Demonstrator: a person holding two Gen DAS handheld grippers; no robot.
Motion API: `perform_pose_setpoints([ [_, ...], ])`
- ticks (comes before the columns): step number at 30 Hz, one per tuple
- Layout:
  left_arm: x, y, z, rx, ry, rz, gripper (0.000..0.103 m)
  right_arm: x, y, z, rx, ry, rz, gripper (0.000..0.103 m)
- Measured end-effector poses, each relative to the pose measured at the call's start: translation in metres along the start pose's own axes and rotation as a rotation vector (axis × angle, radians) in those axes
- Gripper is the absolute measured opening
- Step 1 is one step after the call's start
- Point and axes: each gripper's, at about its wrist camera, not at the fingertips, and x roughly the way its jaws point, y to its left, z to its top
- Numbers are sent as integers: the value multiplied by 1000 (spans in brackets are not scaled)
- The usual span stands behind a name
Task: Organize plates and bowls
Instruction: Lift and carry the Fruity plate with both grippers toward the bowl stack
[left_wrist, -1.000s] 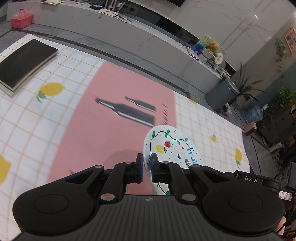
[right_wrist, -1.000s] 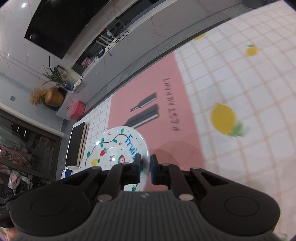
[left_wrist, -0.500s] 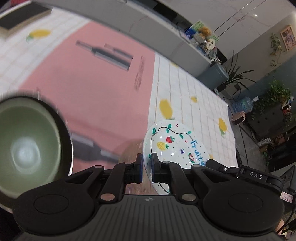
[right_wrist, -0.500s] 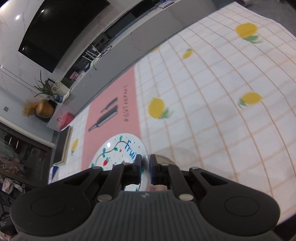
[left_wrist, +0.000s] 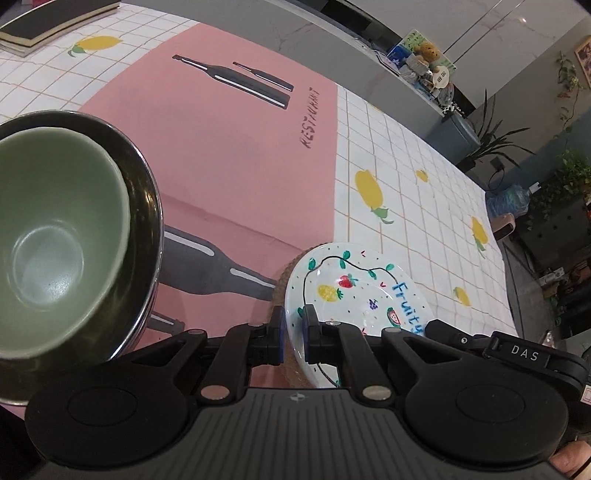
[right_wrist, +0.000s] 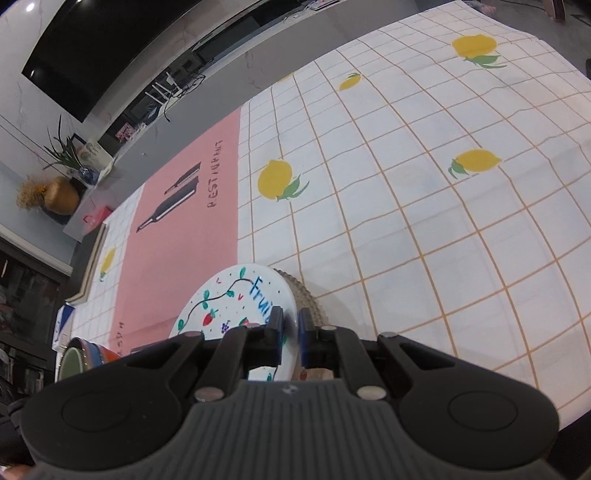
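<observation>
A white plate (left_wrist: 354, 295) painted with fruit and the word "Fruity" is held from two sides. My left gripper (left_wrist: 293, 328) is shut on its left rim, and my right gripper (right_wrist: 290, 328) is shut on the plate's (right_wrist: 229, 306) right rim. Just under the plate lies a round woven mat (right_wrist: 310, 299), whose edge (left_wrist: 279, 284) also peeks out at the plate's left. At the left of the left wrist view a green bowl (left_wrist: 55, 229) sits nested inside a dark metal bowl (left_wrist: 144, 206).
The table wears a white checked cloth with lemons (right_wrist: 406, 184) and a pink placemat (left_wrist: 229, 158) printed with bottles. A black book (left_wrist: 55, 18) lies at the far left corner. The right gripper's body (left_wrist: 517, 354) shows beside the plate. Stacked bowls (right_wrist: 81, 358) stand at lower left.
Both grippers have carried the plate across and down, from over the pink placemat to just above the woven mat. The nested bowls have come into the left wrist view.
</observation>
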Motion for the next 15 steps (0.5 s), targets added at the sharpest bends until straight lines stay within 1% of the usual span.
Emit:
perform_pose_setpoints([
  [3,0,-4,-3,31,-12,19,10,2,4,-3,-40,-9,-25,7],
  [8,3,-10,-6,74,-20,52,10,6,7,-4,-67,-15,-44,7],
  [15,5,-18,-9,130,-34,92,9,9,15,-9,-139,-26,-82,9],
])
